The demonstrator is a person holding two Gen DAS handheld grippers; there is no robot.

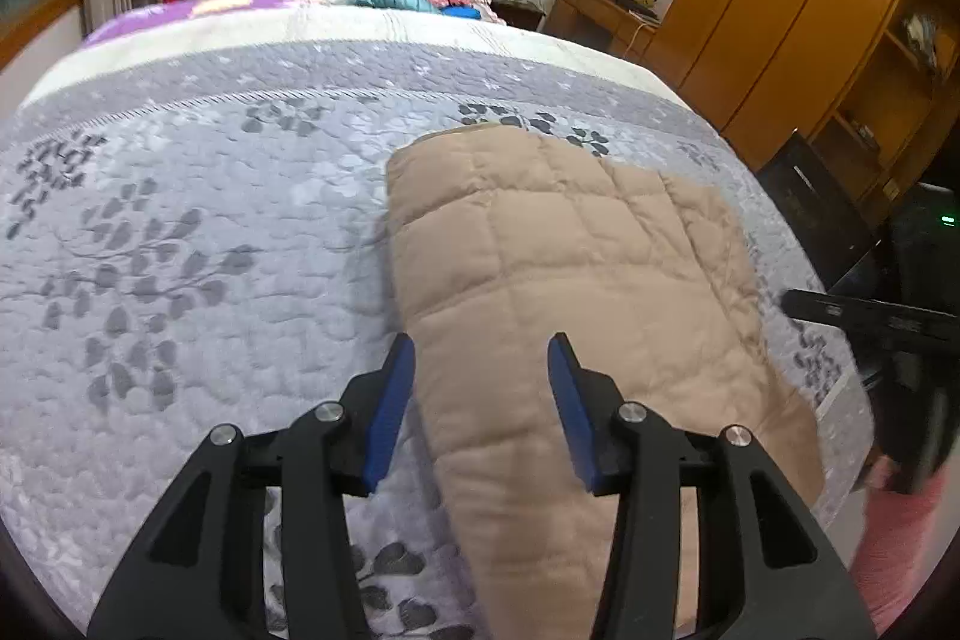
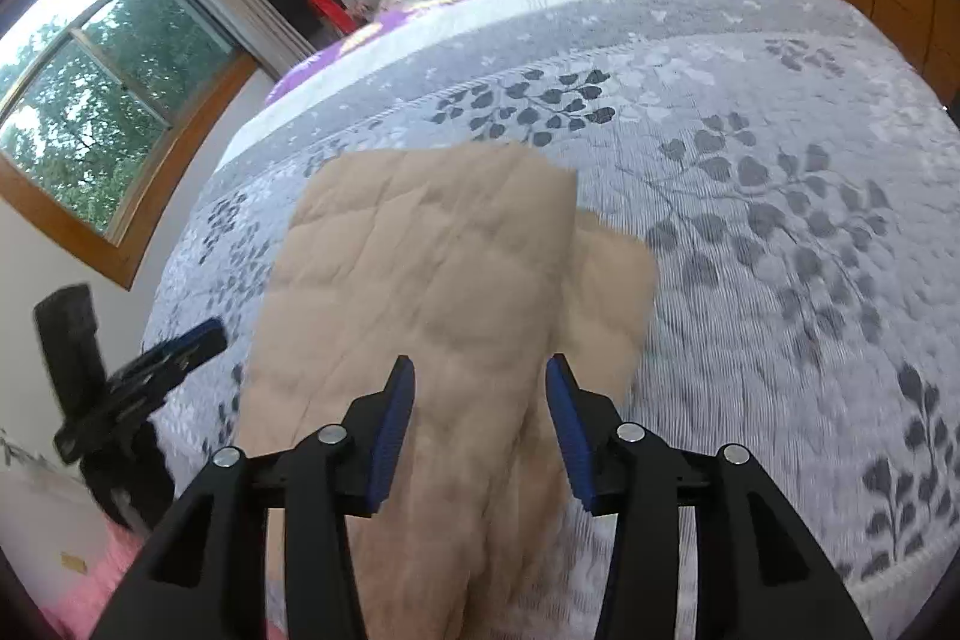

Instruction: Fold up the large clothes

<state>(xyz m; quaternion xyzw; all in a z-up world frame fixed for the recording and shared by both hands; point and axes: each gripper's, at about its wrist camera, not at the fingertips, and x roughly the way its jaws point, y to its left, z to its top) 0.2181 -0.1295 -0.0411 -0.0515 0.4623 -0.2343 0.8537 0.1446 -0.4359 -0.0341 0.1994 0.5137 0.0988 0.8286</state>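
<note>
While the tan puffy coat [image 1: 570, 268] lies on the gray bed cover [image 1: 180, 232] with dark leaves on it, both grippers hang above its near end. The coat already looks folded into a long, thick shape, with one layer on top of another. It sits near the foot of the bed, far from the pillows.

The left gripper [image 1: 481, 388] has its blue fingers wide apart and holds nothing. The right gripper [image 2: 480, 412] is the same, wide apart and empty.

I think one fold is done and the next is about to start. Each gripper likely has to go down, pinch a near corner through all the layers, then lift it toward the far end.
</note>
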